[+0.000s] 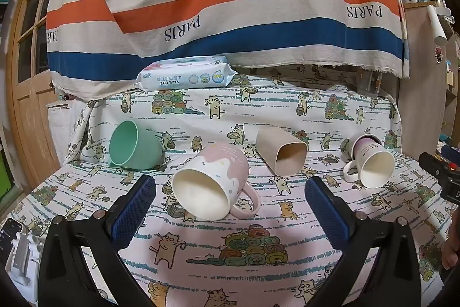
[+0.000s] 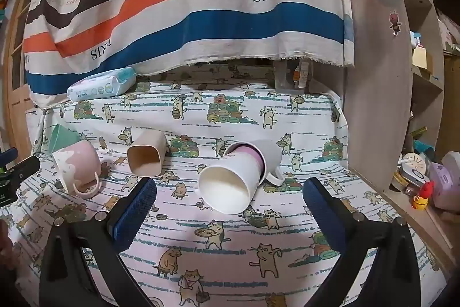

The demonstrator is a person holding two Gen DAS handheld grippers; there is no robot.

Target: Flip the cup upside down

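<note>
Four cups are counted, all lying on their sides on the cat-print cloth [image 1: 258, 258], none upside down. In the left wrist view the pink mug [image 1: 211, 181] lies at centre frame, its mouth toward the camera and its handle at lower right against the cloth. To its upper left lies the green cup [image 1: 133, 144]; to its upper right the tan square cup [image 1: 283, 151]; at far right the white-and-purple mug [image 1: 371, 160], with its handle low on its left side. All four are apart from one another in this view.

In the right wrist view the white-and-purple mug [image 2: 235, 177] sits at centre, mouth toward the lens. The tan square cup [image 2: 146, 156] lies to the left, and the pink mug [image 2: 77, 167] is further left (its handle points at the camera).

The left gripper [image 1: 230, 209] is spread wide, with one blue pad either side of the pink mug and neither touching it. The right gripper [image 2: 230, 210] is likewise spread wide and holds nothing, its pads flanking the white-and-purple mug from nearer the camera.

One pack of baby wipes [image 1: 187, 74] rests at the back, under one striped cloth [image 1: 230, 5].
</note>
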